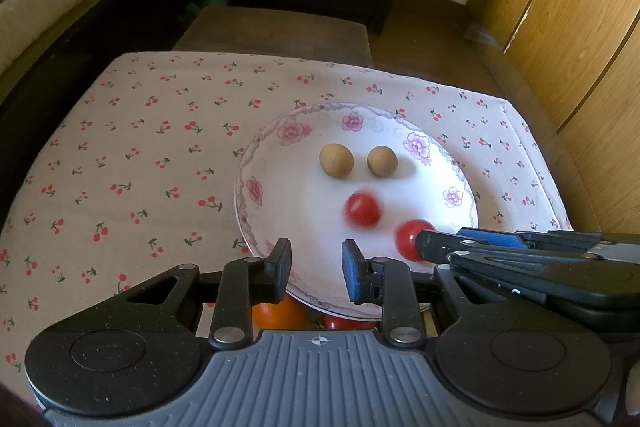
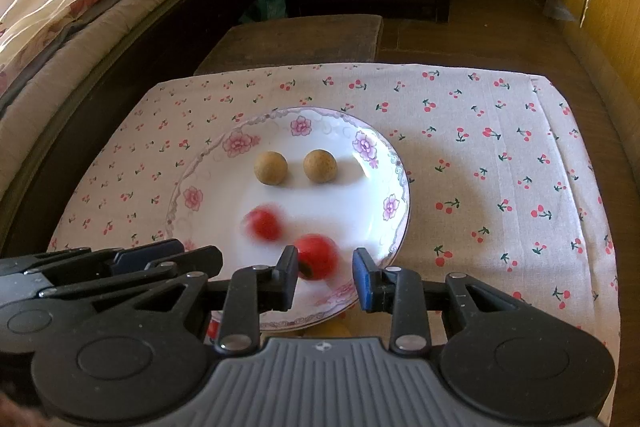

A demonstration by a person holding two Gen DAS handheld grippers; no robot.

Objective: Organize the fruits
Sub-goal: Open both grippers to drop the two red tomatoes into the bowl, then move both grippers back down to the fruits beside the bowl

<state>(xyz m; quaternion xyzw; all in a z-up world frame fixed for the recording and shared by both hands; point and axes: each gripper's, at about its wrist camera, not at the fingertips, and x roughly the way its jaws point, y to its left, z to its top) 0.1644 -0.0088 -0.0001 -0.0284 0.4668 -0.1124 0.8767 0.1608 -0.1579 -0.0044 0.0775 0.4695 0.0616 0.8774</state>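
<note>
Both grippers hover over the near rim of a plate (image 2: 400,183) that sits on the table, towards its near edge. The left gripper (image 1: 316,267) has its jaws apart and holds nothing. The right gripper (image 2: 325,277) also stands apart, with a red cherry tomato (image 2: 318,255) between its fingers, seemingly touching the left pad and clear of the blue right one.

A second red tomato (image 2: 262,223) lies just beyond it, blurred as if rolling. Two tan, matte round fruits (image 2: 271,167) and (image 2: 319,165) sit side by side in the plate's far half.

To do this step well, I judge the right gripper should let the smeared tomato settle, then lift straight away so a finger does not nudge either one across the glossy glaze. The tomatoes are smooth, taut and nearly spherical, so they will roll easily; the tan fruits look rougher and steadier.

The plate is white porcelain with pink and purple flowers round a scalloped rim. The tablecloth (image 2: 480,155) is pale woven cloth printed with cherries. Below the plate's near rim, an orange fruit (image 1: 278,315) peeks out.
</note>
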